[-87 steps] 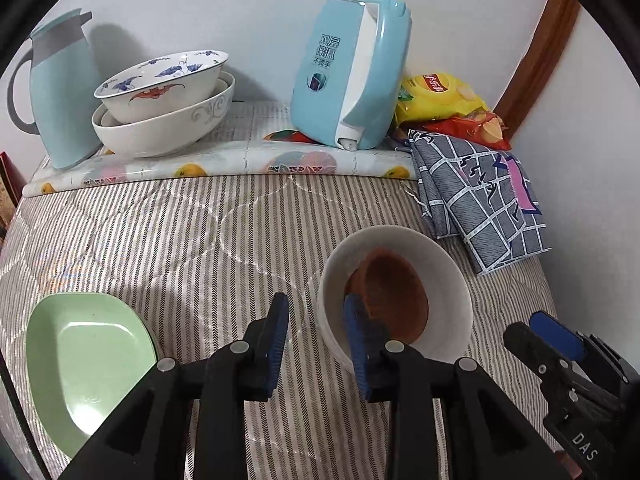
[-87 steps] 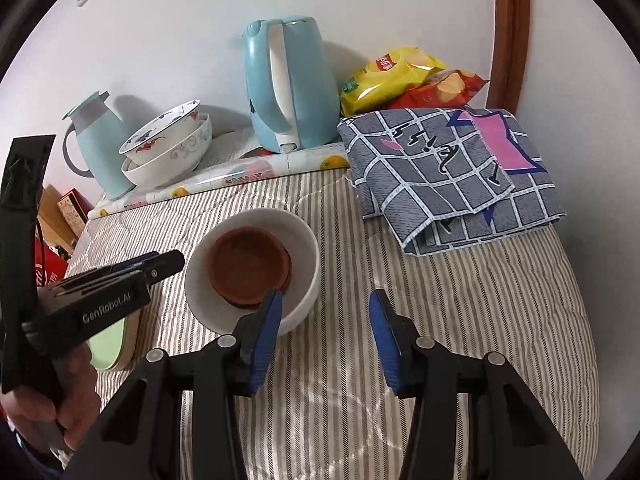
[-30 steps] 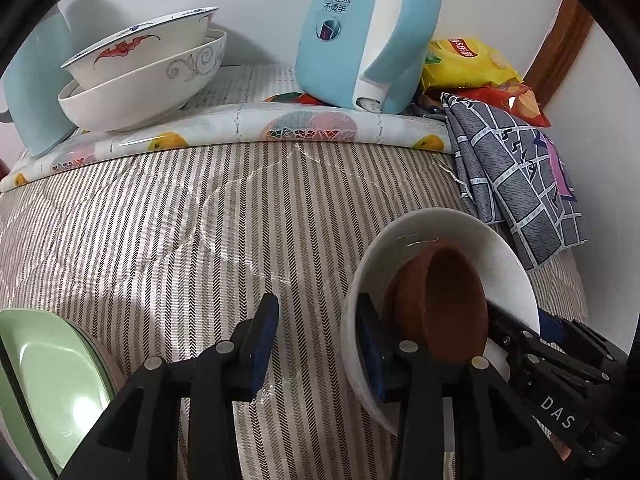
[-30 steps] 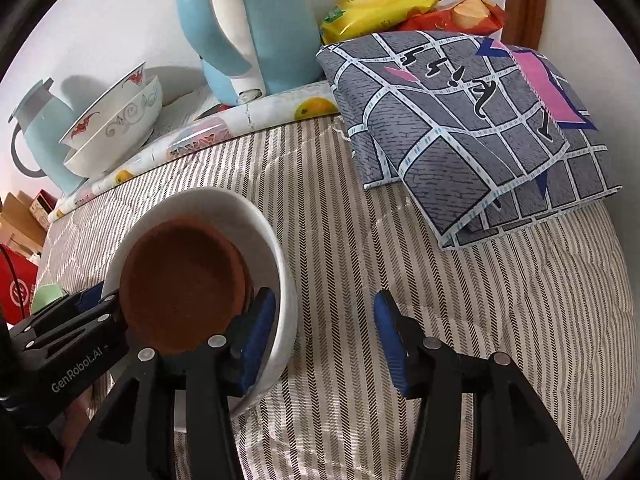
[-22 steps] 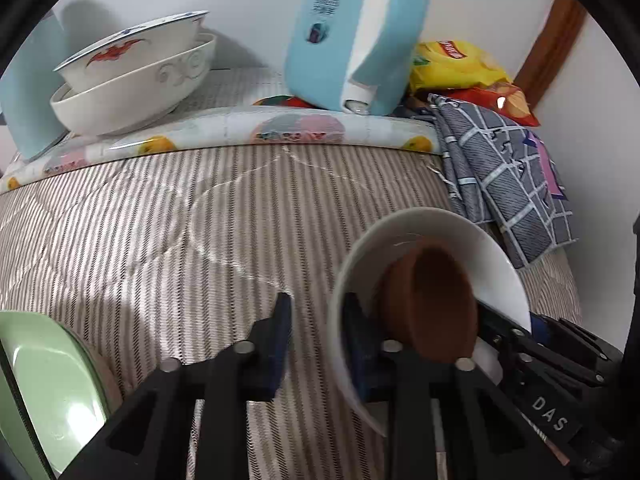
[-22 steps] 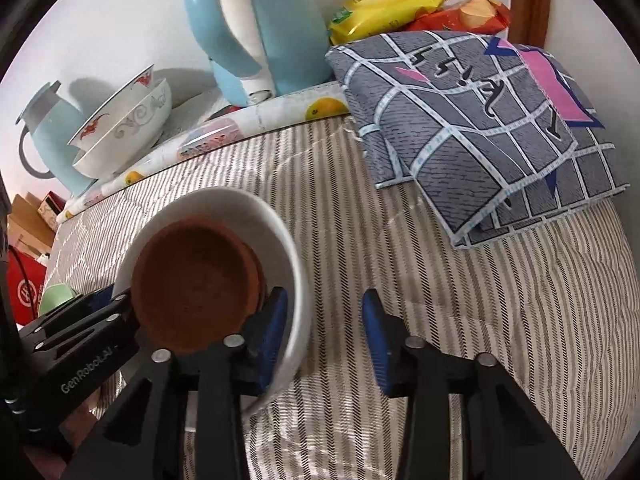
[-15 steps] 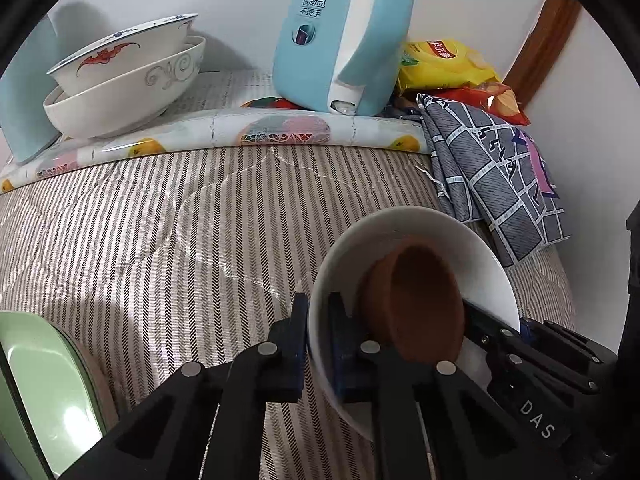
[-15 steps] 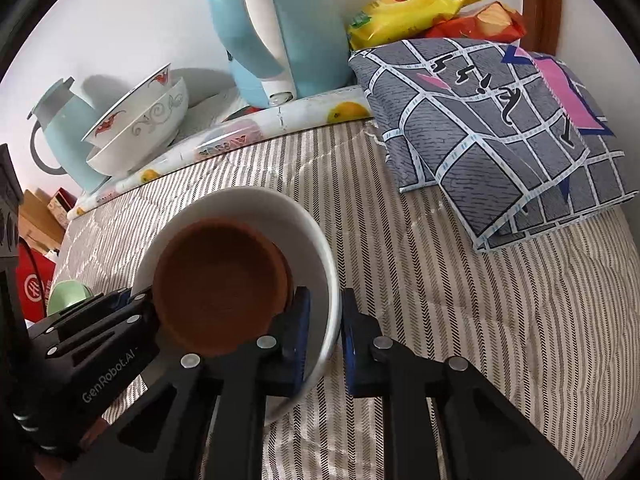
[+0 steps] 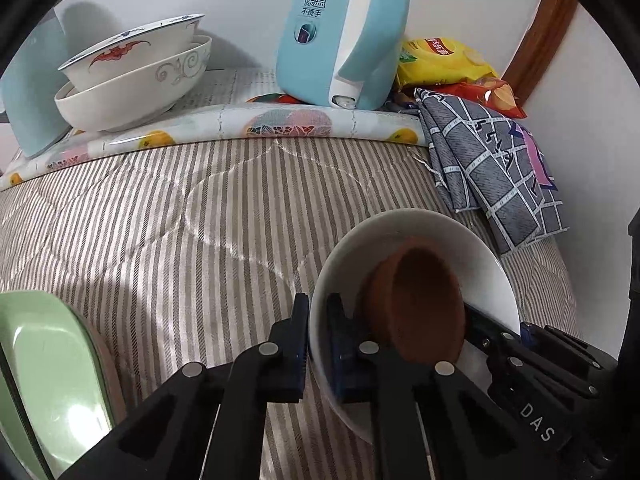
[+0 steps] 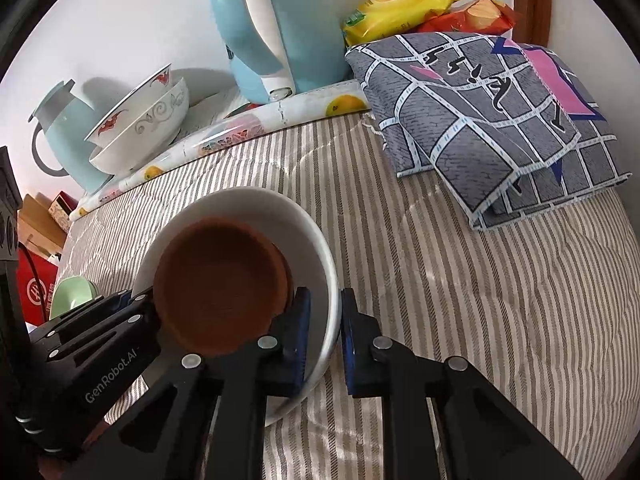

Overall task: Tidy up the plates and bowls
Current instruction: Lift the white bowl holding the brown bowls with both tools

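Observation:
A white bowl [image 9: 440, 240] [image 10: 256, 204] with a small brown bowl [image 9: 420, 304] [image 10: 220, 284] inside it sits tilted over the striped cloth. My left gripper [image 9: 318, 334] is shut on the white bowl's left rim, one pad outside, one inside. My right gripper [image 10: 325, 330] is shut on the opposite rim. Each gripper shows in the other's view, the right gripper [image 9: 532, 364] behind the bowl and the left gripper [image 10: 92, 340] at lower left. Two stacked patterned bowls [image 9: 132, 76] [image 10: 140, 124] stand at the back left. A green plate [image 9: 44, 380] [image 10: 72, 298] lies at the left.
A light-blue kettle [image 9: 344, 36] [image 10: 276, 28] stands at the back on a fruit-print mat [image 9: 256, 128]. A pale-blue jug [image 10: 64, 136] is beside the stacked bowls. A folded grey checked cloth [image 9: 492, 168] [image 10: 488, 120] and snack bags [image 9: 440, 60] [image 10: 408, 0] lie at the right.
Both grippers closed from open onto opposite rims of the white bowl, which now looks tilted and slightly raised off the cloth.

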